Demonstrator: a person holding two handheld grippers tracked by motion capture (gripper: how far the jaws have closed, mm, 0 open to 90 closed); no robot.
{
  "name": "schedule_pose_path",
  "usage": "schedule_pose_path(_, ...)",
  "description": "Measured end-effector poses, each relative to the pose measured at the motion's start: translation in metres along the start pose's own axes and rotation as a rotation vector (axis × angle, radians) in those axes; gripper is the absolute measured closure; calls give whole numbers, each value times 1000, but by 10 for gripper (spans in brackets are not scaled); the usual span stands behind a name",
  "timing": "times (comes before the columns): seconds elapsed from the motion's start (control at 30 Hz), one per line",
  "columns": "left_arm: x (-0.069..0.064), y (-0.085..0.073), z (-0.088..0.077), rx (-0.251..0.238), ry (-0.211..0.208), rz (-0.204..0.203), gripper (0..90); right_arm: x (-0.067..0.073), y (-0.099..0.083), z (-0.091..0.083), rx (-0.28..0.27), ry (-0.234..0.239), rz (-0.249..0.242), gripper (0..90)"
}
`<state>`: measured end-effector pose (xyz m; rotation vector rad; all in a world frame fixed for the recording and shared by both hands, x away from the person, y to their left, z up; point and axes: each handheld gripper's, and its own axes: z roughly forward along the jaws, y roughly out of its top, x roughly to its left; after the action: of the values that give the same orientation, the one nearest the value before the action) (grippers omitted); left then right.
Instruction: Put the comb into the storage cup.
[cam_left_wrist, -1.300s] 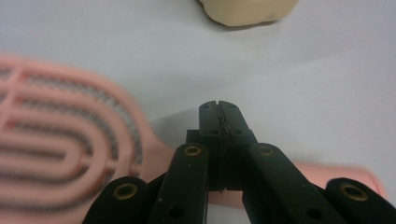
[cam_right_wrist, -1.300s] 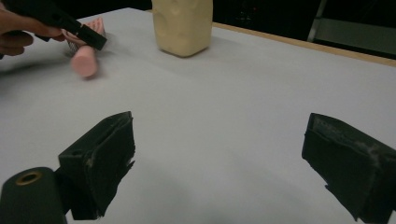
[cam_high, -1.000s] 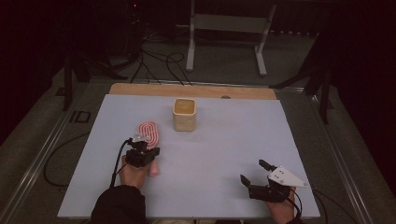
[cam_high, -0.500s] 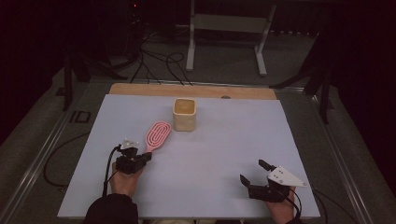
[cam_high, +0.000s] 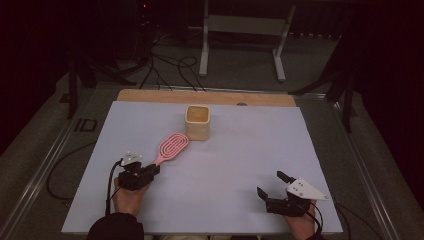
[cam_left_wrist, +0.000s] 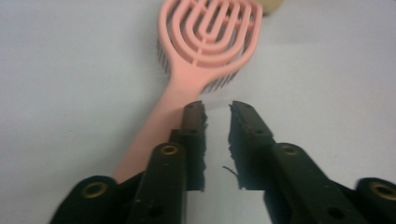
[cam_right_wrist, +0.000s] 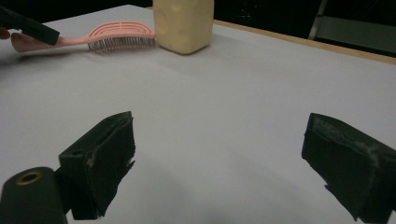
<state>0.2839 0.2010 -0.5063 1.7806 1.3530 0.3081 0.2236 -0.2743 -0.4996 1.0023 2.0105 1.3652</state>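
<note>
**Brush on the mat, left gripper at its handle**

The pink hairbrush (cam_high: 170, 147) is lying flat on the white table (cam_high: 240, 175), bristles down, with its looped head pointing away from you toward the tan cup (cam_high: 198, 122) and its handle running back toward your left gripper (cam_high: 150, 170). In the left gripper view the brush (cam_left_wrist: 196, 60) is sitting just ahead of the jaw tips and a little to their left; the handle is passing beside and under the left jaw, not between the two. The jaws are standing a small gap apart with only bare table between them, so you are gripping nothing.

Your right gripper (cam_high: 272, 186) is hovering low over the near right of the table, well apart from the brush, its jaws spread wide and empty. From its view, the brush (cam_right_wrist: 112, 35) and the cup (cam_right_wrist: 184, 23) are sitting far ahead and to the left, the brush head just beside the cup.

Judging by this, you are either lining up on the handle or parting from it; the pictures are not settling which. If you are going for a pickup, the next move is calling for a short shift to the gripper's left so the handle is falling between the jaws, then a close on its narrow part, keeping the head clear of the cup.
</note>
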Motion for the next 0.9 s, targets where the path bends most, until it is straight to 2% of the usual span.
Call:
schedule_pose_path(0.13, 6, 0, -14, -106, -30, -1, 526, 0, 0, 0, -1, 1, 0, 93)
schedule_pose_path(0.23, 7, 0, -24, -173, -44, 34, 397, 0, 0, 0, -2, 2, 0, 93)
schedule_pose_path(0.37, 5, -1, -37, -244, -30, 94, 282, 0, 0, 0, -1, 2, -2, 93)
schedule_pose_path(0.43, 5, -2, -44, -279, -18, 108, 221, 0, 0, 0, -1, 3, -3, 93)
schedule_pose_path(0.57, 8, -6, -56, -310, 3, 140, 111, 0, 1, 0, -2, 7, -4, 93)
schedule_pose_path(0.67, 10, -10, -63, -296, 50, 169, 13, 0, 1, 0, -3, 11, -4, 93)
schedule_pose_path(0.8, 11, -14, -71, -279, 99, 212, 0, 1, 2, 1, -8, 19, -6, 93)
schedule_pose_path(0.9, 13, -18, -75, -262, 113, 233, 0, 1, 2, 2, -11, 24, -10, 93)
